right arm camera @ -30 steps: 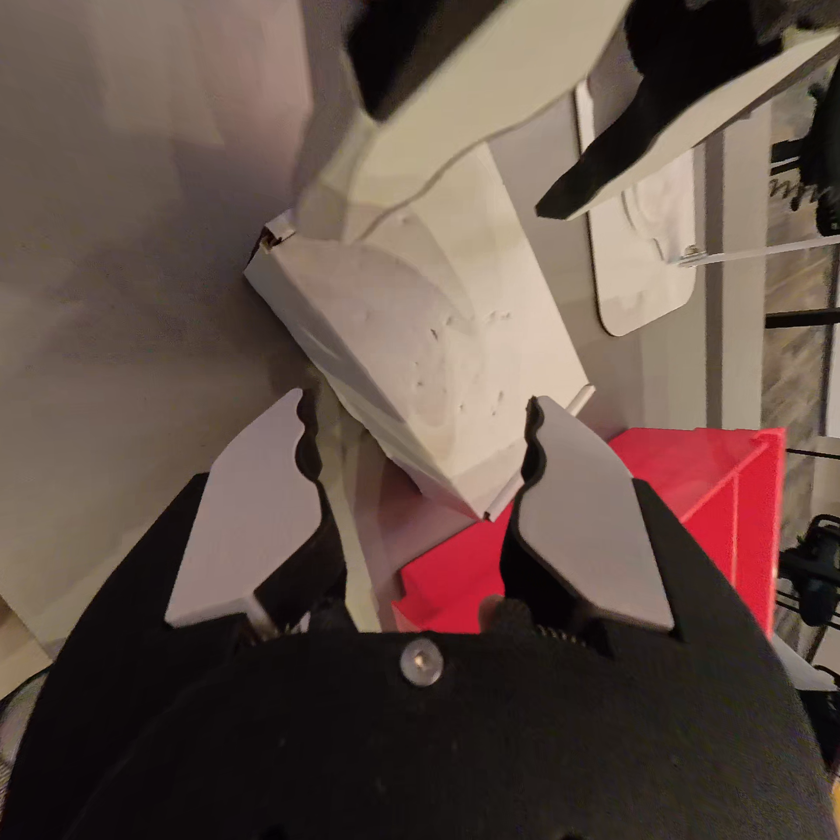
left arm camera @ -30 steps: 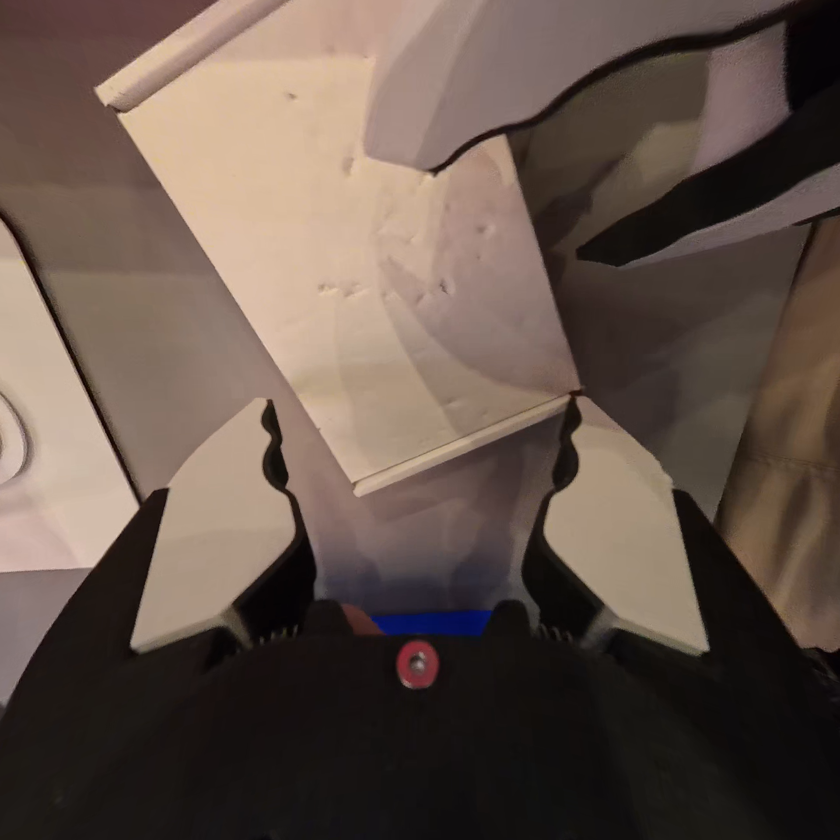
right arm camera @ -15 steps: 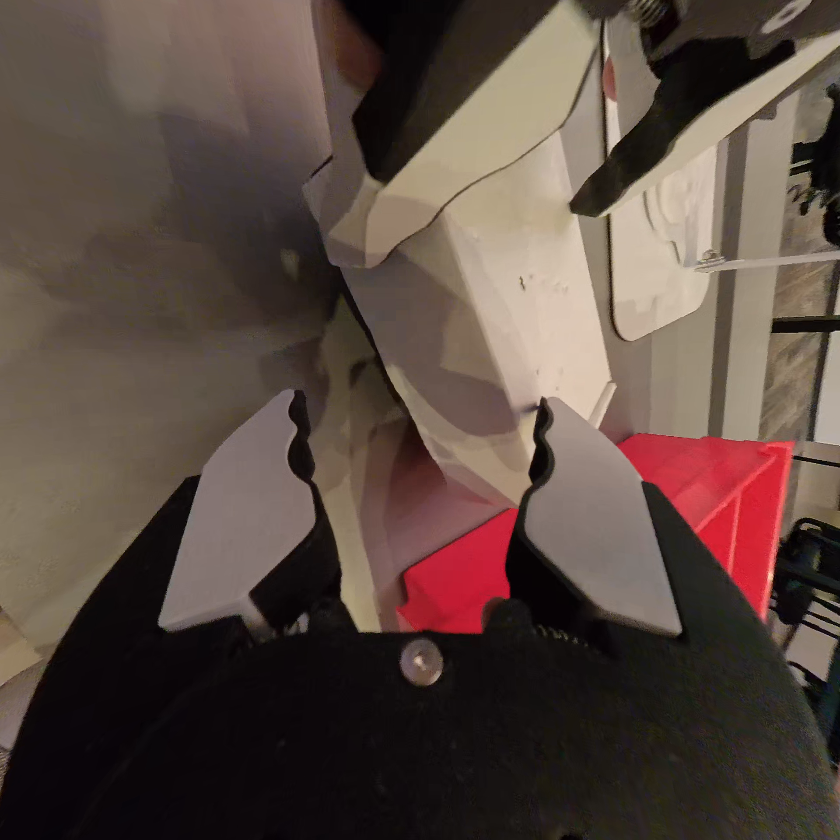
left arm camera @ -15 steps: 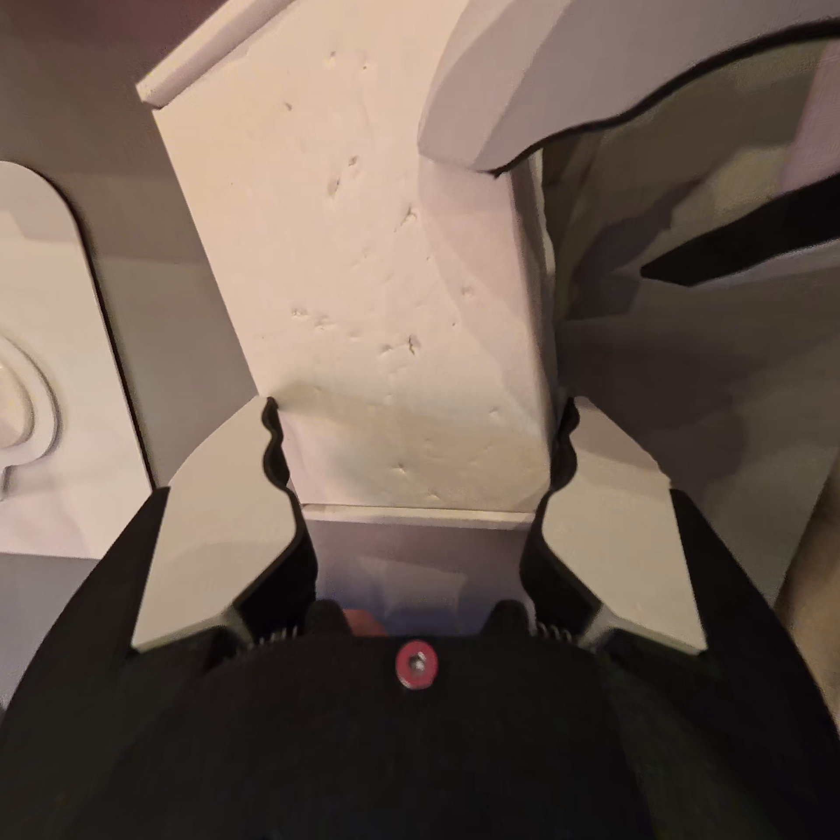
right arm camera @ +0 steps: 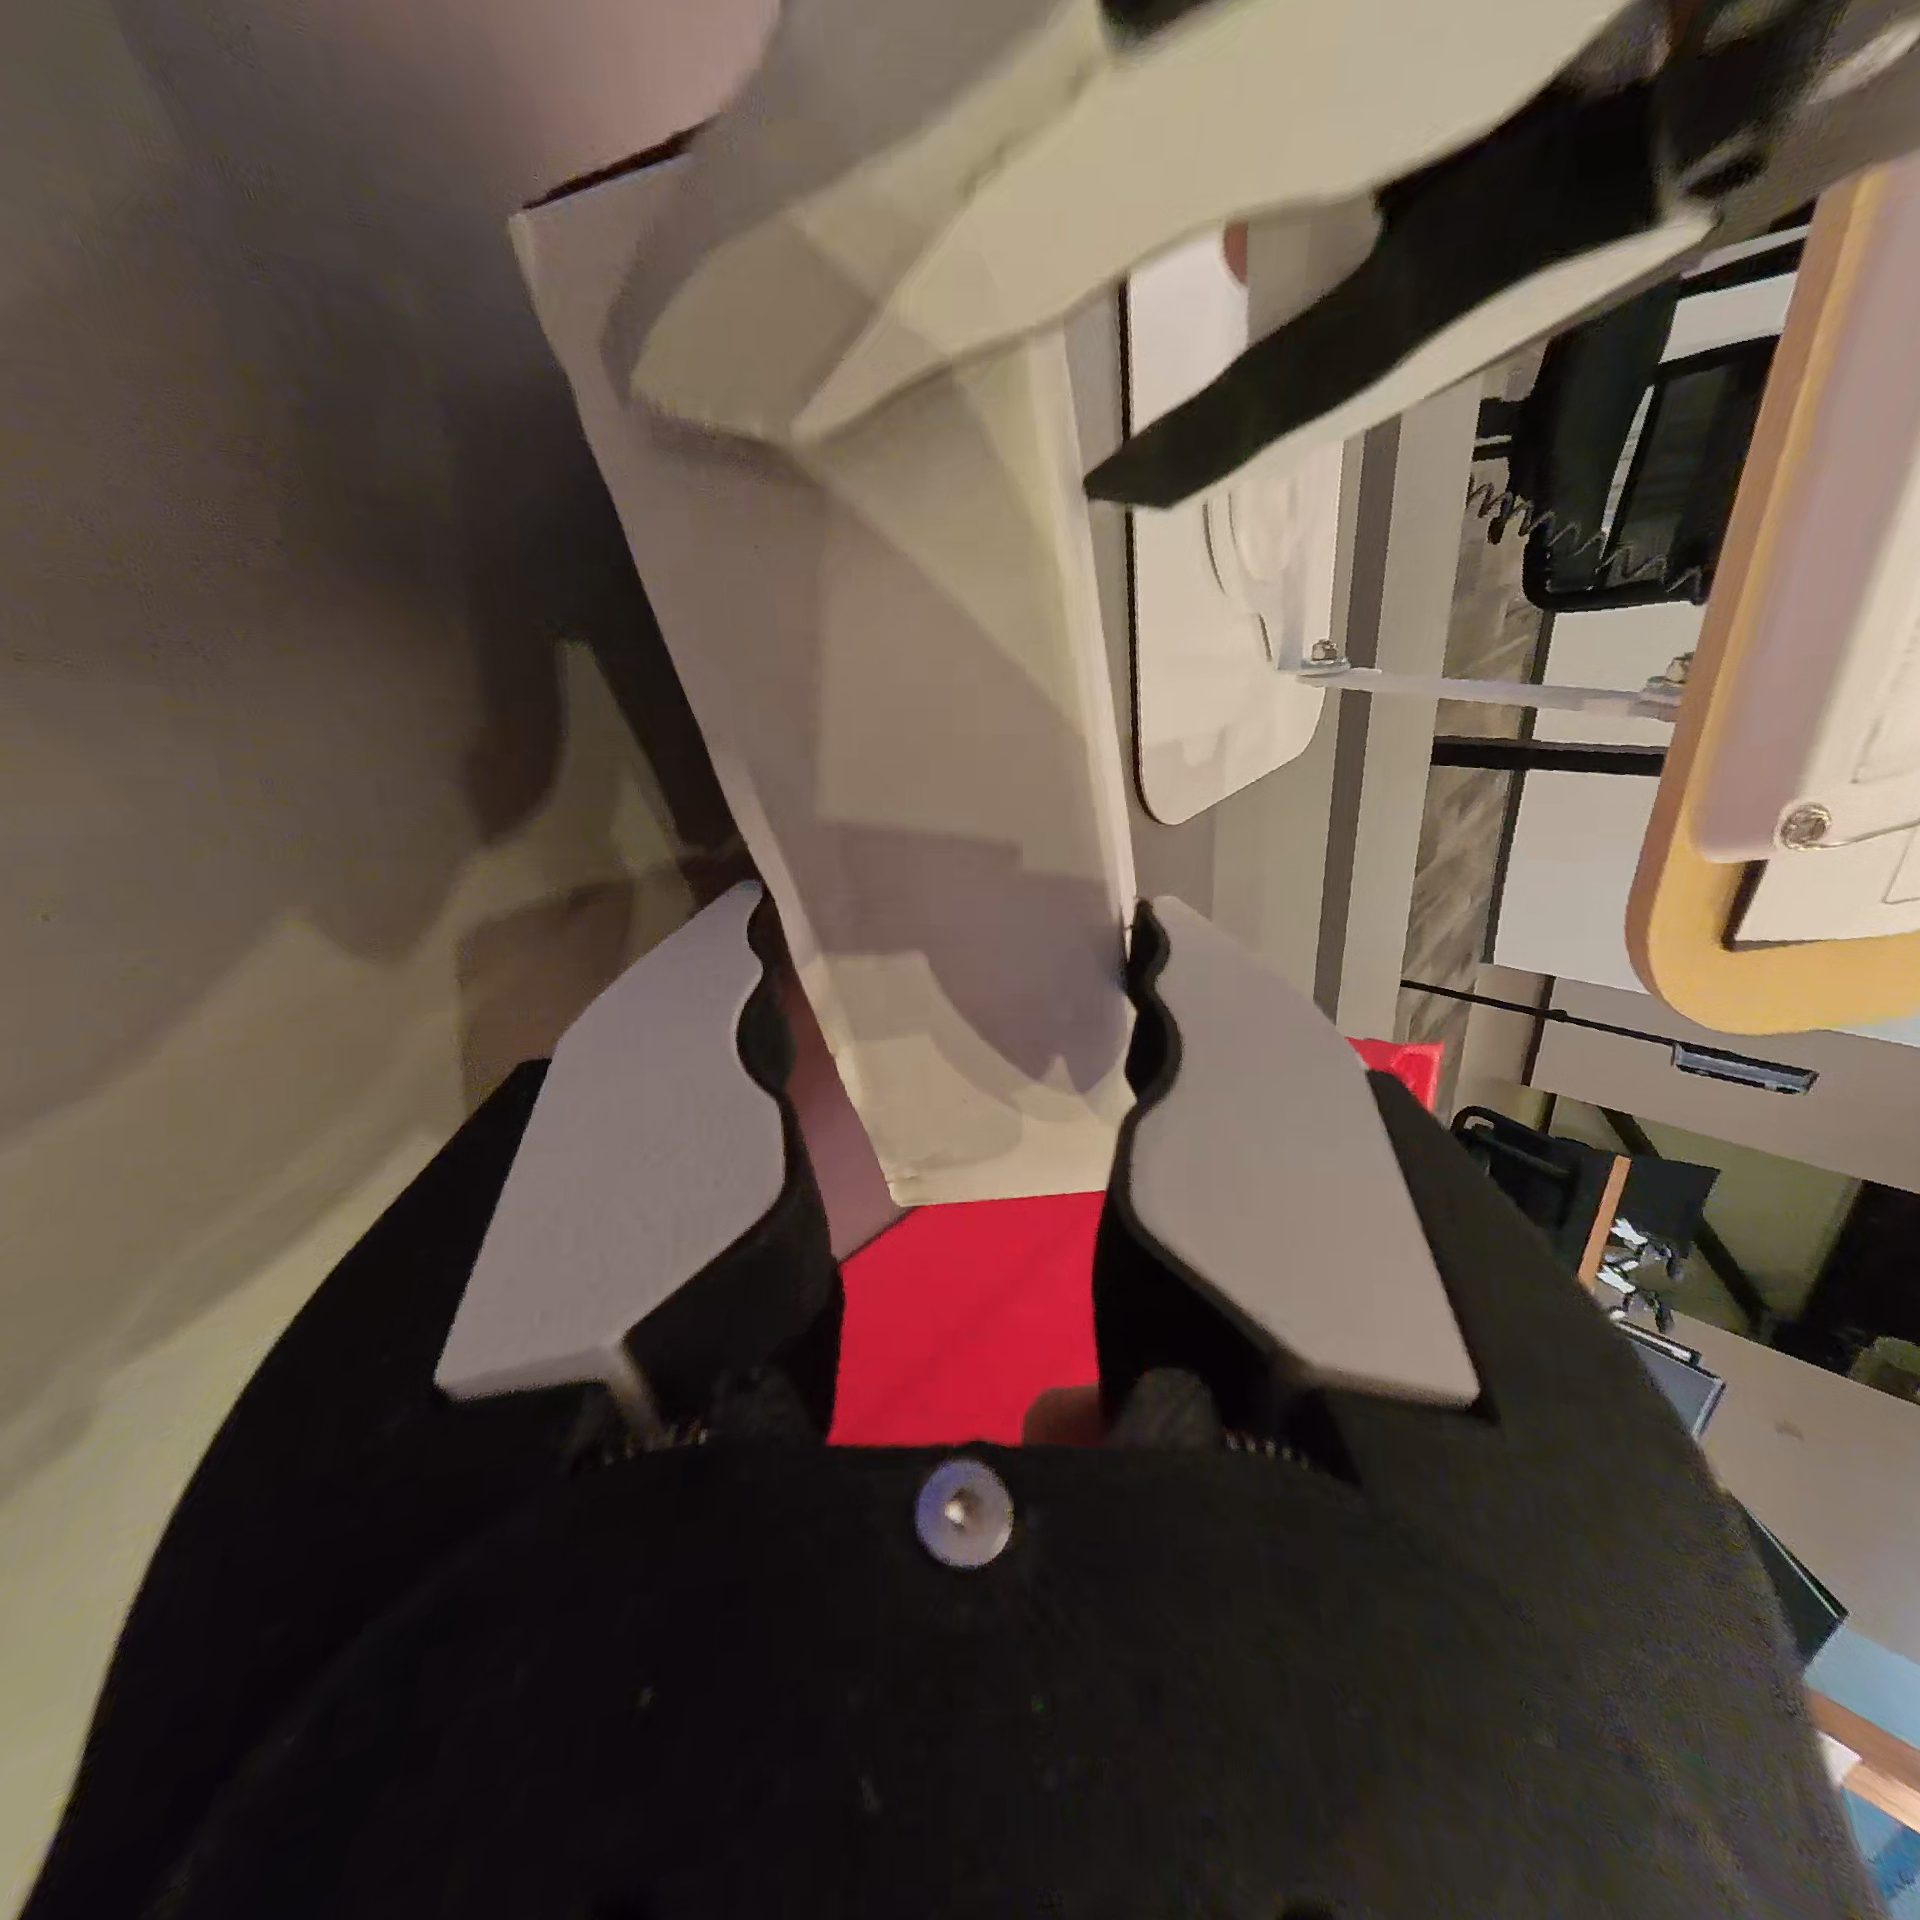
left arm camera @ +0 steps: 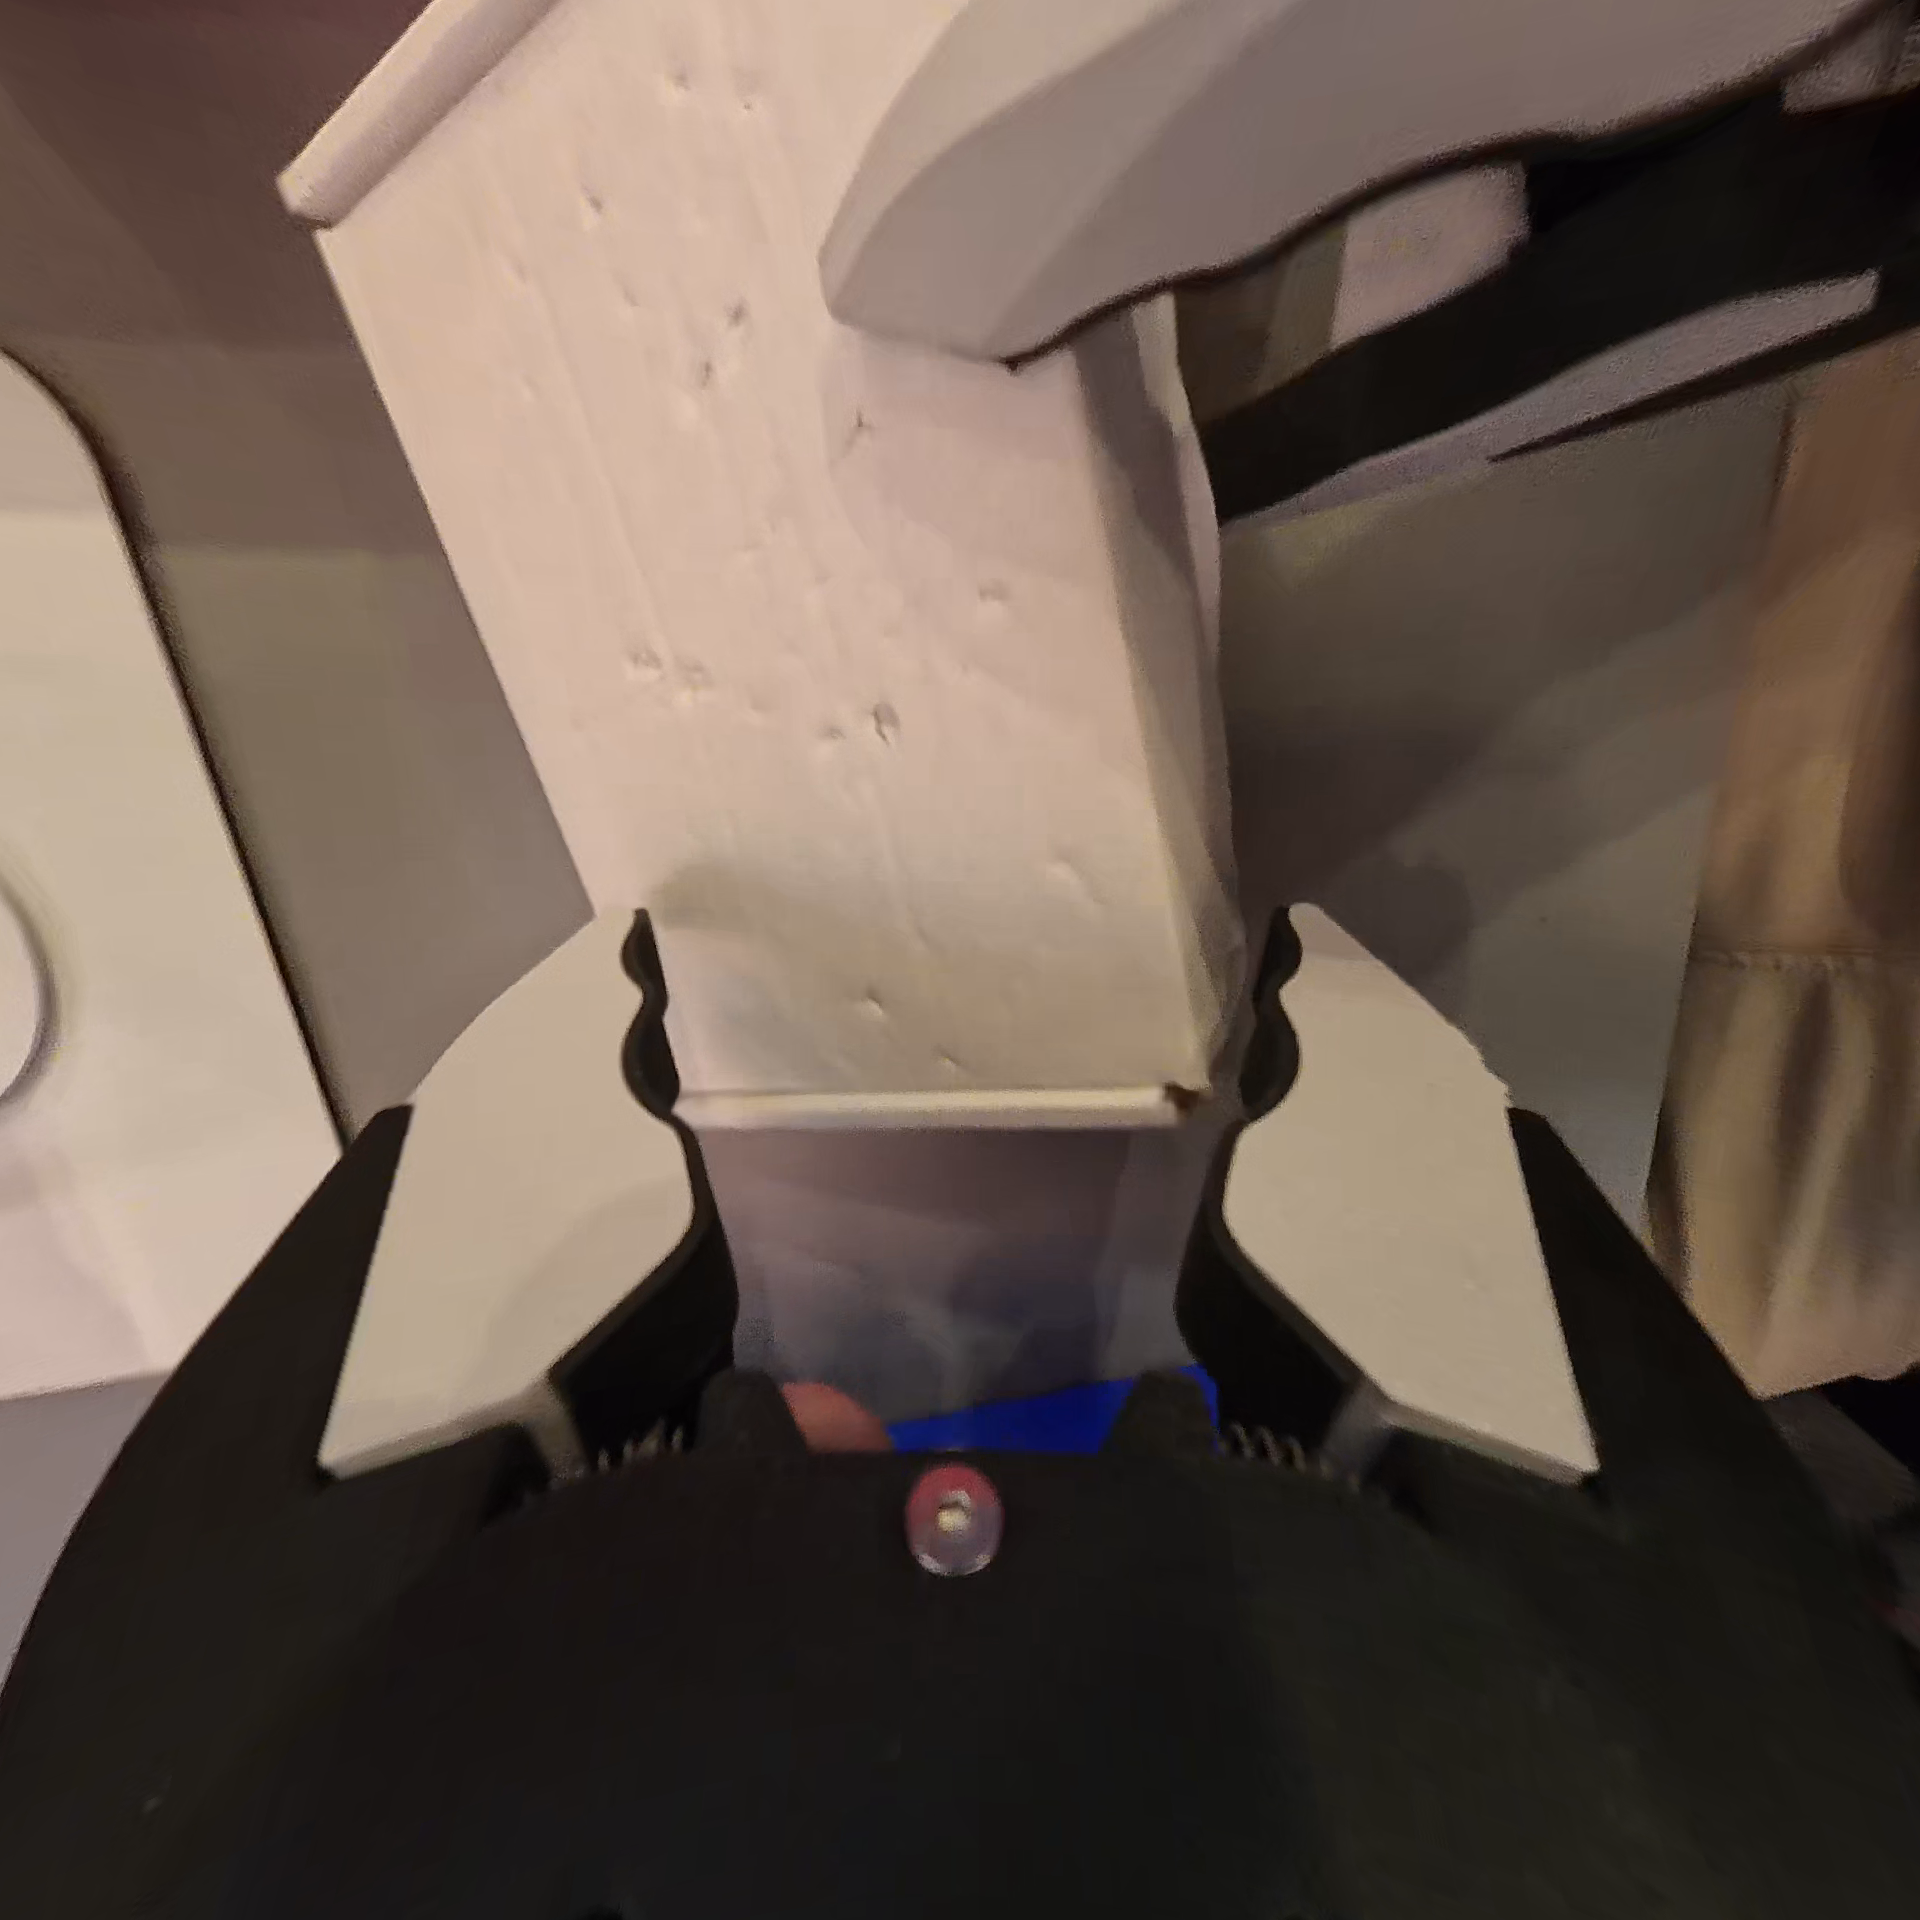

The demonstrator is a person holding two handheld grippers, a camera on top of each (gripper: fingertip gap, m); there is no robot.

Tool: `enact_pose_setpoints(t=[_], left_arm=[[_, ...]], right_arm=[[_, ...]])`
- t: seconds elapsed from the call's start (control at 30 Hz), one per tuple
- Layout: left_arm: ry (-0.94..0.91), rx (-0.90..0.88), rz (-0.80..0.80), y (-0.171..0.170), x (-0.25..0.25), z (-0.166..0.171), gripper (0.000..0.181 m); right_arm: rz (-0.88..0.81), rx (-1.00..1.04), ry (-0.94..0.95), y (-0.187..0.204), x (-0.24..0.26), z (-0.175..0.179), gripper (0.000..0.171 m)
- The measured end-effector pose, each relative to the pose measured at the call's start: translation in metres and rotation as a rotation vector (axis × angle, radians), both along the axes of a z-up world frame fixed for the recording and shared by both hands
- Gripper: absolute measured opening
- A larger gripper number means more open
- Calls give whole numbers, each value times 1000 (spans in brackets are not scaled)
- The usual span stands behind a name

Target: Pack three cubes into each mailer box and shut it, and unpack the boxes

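Straddling the near end of the dented white cardboard mailer box point(left arm camera: 831, 623), left gripper point(left arm camera: 961, 997) spread wide, fingertips just beside the corners, contact not clear. Blue patch point(left arm camera: 997, 1429) at 6 o'clock between the finger bases, identity unclear. Reaching in from 1 o'clock, right gripper point(right arm camera: 945, 997) closed around the box's opposite narrow end, box tilted above a red plastic bin point(right arm camera: 966, 1320) at 6 o'clock. White board point(left arm camera: 94, 935) lying at 9 o'clock.

The white mailer box point(left arm camera: 831, 623) fills the gap between both grippers' jaws, leaving no passage there.
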State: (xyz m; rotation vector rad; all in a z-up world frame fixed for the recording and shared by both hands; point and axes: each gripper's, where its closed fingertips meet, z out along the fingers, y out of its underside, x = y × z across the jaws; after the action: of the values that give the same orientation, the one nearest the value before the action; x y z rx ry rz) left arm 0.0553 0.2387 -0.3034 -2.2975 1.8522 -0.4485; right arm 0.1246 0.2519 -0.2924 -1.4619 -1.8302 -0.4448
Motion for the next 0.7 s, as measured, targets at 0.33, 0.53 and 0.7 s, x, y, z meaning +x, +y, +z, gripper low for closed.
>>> enact_pose_setpoints(t=[0.33,0.53,0.7], left_arm=[[0,615,26,-7,-17,21,108],[-44,730,93,-2,-19,25,70],[-81,594,116,-10,-19,29,69]], right_arm=[[41,-177,105,-6,-9,18,61],[59,-264,130,-6,-11,31,61],[128,-206,174,-8,-14,40,62]])
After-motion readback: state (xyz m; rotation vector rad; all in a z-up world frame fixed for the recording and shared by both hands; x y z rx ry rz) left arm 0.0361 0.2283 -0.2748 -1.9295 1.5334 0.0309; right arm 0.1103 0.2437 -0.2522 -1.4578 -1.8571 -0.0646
